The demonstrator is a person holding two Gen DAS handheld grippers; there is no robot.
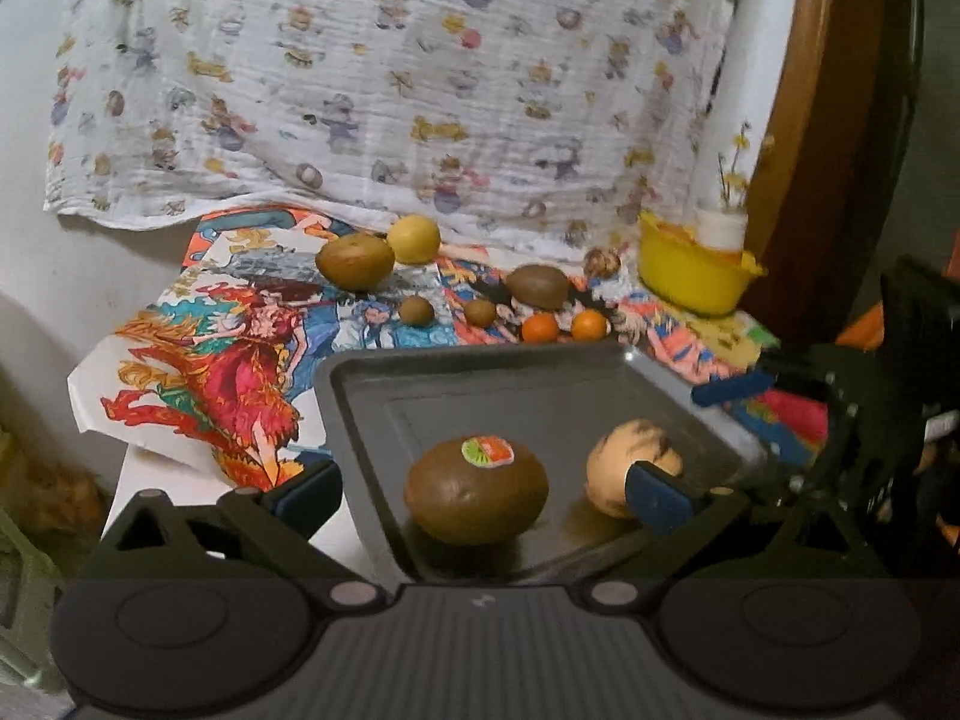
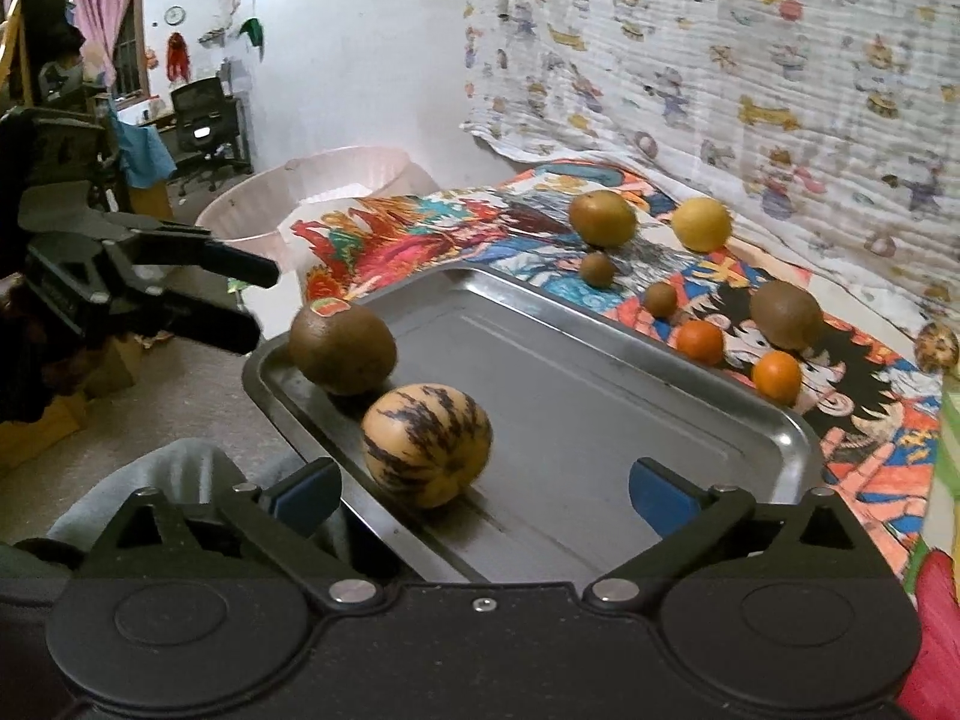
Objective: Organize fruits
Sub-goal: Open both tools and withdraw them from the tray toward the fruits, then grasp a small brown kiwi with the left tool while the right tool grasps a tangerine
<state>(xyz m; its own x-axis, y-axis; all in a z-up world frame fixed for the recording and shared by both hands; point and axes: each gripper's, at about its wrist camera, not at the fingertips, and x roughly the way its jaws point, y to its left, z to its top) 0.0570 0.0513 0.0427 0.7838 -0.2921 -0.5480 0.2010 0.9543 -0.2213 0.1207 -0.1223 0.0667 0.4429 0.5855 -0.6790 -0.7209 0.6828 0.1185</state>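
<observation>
A metal tray lies on a cartoon-print cloth. In it sit a brown fruit with a sticker and a tan striped melon. My left gripper is open around the brown fruit, not touching it. My right gripper is open and empty just beside the striped melon. Beyond the tray lie a large brown fruit, a yellow fruit, another brown fruit, two small brown fruits and two oranges.
A yellow bowl stands at the back right beside a white vase. A patterned sheet hangs behind. A small speckled ball lies near the bowl. A pink tub stands off the table's left end.
</observation>
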